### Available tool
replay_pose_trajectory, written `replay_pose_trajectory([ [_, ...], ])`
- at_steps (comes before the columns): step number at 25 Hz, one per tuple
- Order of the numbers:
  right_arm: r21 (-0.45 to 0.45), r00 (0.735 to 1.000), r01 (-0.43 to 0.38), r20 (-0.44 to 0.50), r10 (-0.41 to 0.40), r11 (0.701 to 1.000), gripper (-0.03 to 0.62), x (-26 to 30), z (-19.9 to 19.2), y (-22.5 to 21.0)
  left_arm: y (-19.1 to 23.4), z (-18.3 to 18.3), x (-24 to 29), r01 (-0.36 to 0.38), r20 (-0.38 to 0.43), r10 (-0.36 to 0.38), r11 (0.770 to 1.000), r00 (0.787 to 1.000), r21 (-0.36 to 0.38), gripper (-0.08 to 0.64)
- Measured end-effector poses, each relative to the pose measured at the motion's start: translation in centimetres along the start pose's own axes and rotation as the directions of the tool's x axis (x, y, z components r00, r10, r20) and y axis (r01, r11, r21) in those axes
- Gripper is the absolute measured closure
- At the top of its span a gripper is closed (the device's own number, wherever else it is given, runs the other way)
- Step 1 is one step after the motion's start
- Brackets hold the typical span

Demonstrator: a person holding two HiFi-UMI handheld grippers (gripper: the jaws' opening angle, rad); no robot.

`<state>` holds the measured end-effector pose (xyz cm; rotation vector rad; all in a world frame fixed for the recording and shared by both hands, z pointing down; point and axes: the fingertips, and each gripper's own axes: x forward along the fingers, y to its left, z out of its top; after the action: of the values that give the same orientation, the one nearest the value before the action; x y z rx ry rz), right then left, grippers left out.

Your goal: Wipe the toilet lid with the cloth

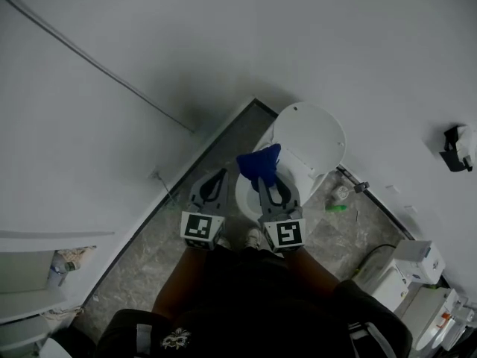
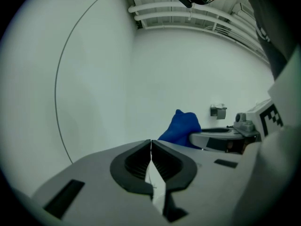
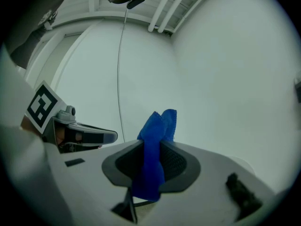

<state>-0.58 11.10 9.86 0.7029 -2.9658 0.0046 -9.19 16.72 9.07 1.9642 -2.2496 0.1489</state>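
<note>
while the right gripper (image 1: 268,185) pinches the blue cloth (image 1: 259,164) between its jaws so a loose fold sticks out for wiping, it hovers near the raised toilet lid (image 1: 313,133), and the left gripper (image 1: 218,179), jaws together on nothing, idles alongside.

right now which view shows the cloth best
The right gripper view: the cloth is close up, pinched in the jaws of the right gripper. The head view shows a small blue bunch; the left gripper view shows part of it.
</note>
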Motion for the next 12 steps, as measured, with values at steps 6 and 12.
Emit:
replay_pose_trajectory([
  [6, 0.033, 0.996, 0.089, -0.01, -0.089, 0.995, 0.503, 0.1, 0.1, -4.9, -1.5, 1.1, 4.8, 0.059, -0.028, -0.058, 0.998, 0.998, 0.036, 0.548],
  [12, 0.018, 0.977, 0.212, -0.017, -0.212, 0.977, 0.503, 3.7, -2.6, -8.8, -1.3, -0.2, 11.5, 0.212, -0.051, -0.21, 0.976, 0.976, 0.041, 0.548],
])
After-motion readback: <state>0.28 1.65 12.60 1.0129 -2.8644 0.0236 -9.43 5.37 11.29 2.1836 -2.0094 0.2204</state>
